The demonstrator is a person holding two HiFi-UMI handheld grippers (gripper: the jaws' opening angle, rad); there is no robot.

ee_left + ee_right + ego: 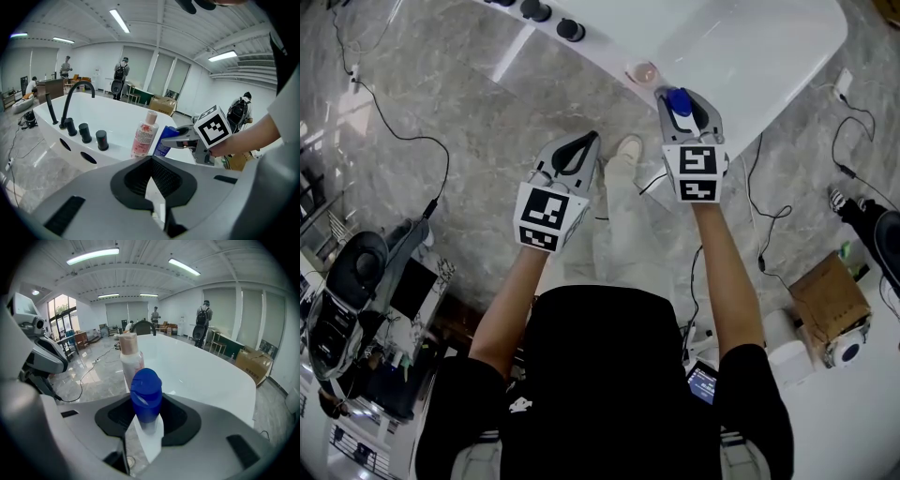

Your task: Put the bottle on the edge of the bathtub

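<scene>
- Right gripper (680, 96): jaws clamped on the bottle (146, 397), whose blue cap rises upright between them.
- Left gripper (589, 141): jaws pressed together with nothing between them. It is held over the floor (469, 84), near the right gripper but apart from it and short of the tub.
- Position of the bottle: at the outer edge of the bathtub (602, 62), just beside a pink bottle (144, 134) that stands upright on the rim. Whether the two bottles touch cannot be told. The left gripper's body hides the held bottle's base, so contact with the rim cannot be told either.
- Open room along the edge: bare white rim runs from the pink bottle toward three black knobs (85, 132) and a curved black spout (75, 101). The hollow of the tub lies beyond the rim.
- Surroundings: grey marbled floor crossed by black cables (403, 131), with a cardboard box (827, 298) to the person's right. The left gripper view shows a large white room with ceiling strip lights and several people standing well behind the tub.
</scene>
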